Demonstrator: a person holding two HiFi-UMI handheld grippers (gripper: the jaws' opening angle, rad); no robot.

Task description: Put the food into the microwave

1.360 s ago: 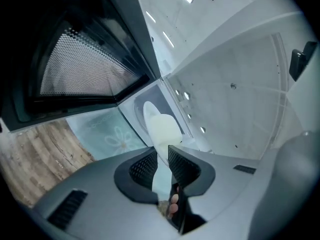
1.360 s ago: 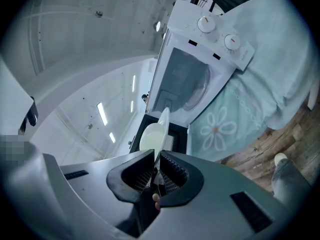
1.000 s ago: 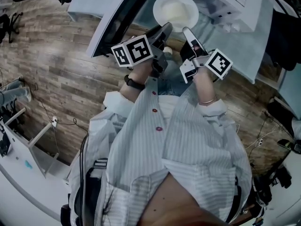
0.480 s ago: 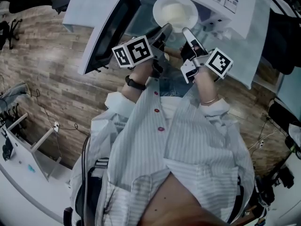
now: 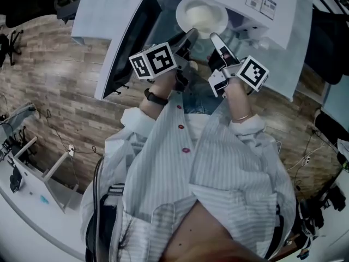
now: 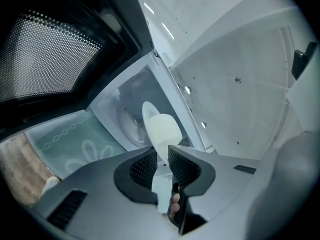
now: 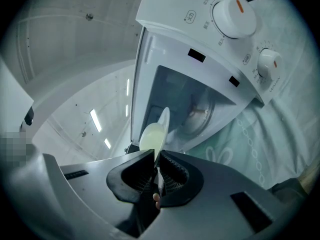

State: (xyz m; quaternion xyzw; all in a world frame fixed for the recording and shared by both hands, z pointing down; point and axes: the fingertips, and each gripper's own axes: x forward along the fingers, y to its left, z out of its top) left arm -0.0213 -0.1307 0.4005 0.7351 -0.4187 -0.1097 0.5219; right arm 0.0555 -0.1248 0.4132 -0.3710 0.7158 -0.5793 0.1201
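With the microwave [image 5: 272, 7] door [image 5: 131, 37] open, the left gripper [image 5: 191, 34] and right gripper [image 5: 215, 37] each have fingers clamped on opposite rims of the plate of food [image 5: 202, 15], which hangs at the opening, apparently not yet set on the turntable [image 7: 202, 111].

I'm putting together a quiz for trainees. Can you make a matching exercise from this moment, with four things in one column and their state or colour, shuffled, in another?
Things:
1 plate
2 microwave door
3 upper dial
4 cloth

States:
A swung open
B pale green, patterned
C gripped at its rim by the left hand-held gripper and the right hand-held gripper
D white with an orange mark

Pairs: 1-C, 2-A, 3-D, 4-B
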